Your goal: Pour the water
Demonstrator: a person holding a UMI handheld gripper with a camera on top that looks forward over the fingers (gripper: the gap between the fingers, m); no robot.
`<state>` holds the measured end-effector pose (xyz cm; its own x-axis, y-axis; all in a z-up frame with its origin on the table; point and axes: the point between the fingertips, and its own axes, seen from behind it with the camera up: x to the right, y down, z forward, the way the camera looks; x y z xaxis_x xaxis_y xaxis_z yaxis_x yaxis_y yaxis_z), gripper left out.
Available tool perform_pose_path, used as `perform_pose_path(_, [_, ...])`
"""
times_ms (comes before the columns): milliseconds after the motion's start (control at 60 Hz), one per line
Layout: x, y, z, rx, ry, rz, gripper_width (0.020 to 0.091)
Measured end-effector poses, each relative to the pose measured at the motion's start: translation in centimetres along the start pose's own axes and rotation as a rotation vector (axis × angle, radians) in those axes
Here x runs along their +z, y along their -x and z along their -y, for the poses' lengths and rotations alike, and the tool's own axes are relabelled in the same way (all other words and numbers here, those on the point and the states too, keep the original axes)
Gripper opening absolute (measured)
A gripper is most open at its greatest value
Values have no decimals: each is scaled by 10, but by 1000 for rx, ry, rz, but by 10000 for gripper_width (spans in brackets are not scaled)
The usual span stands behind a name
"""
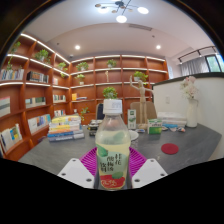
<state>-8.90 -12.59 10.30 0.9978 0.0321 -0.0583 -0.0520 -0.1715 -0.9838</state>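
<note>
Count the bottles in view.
1: a clear bottle with a white cap and green label, standing between the gripper fingers on the grey table. Others may be hidden among the far clutter.

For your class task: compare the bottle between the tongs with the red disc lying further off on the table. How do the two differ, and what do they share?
The bottle stands upright and tall; the red disc lies flat and low. The bottle is pale with a green-and-white label; the disc is plain red. The bottle sits between the tongs, whose pink pads flank its base; the disc lies beyond them, untouched. Both are on the grey table.

bottle between fingers (on table) | bookshelves behind
</note>
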Motion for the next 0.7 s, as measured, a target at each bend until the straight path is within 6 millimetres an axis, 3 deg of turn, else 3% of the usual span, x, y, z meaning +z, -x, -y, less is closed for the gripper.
perform_pose_path(183, [15, 96, 21, 375, 24, 166, 372])
perform_pose_path(267, [30, 114, 36, 616, 33, 212, 372])
perform_pose_path(383, [50, 116, 54, 946, 27, 216, 372])
perform_pose_path(483, [58, 106, 79, 1209, 32, 235, 371])
perform_pose_path(500, [68, 105, 77, 1242, 21, 239, 373])
perform_pose_path(650, [88, 91, 90, 1508, 5, 266, 373])
perform_pose_path(667, [75, 92, 97, 1542, 16, 265, 372])
perform_pose_path(700, [90, 86, 93, 1586, 11, 266, 372])
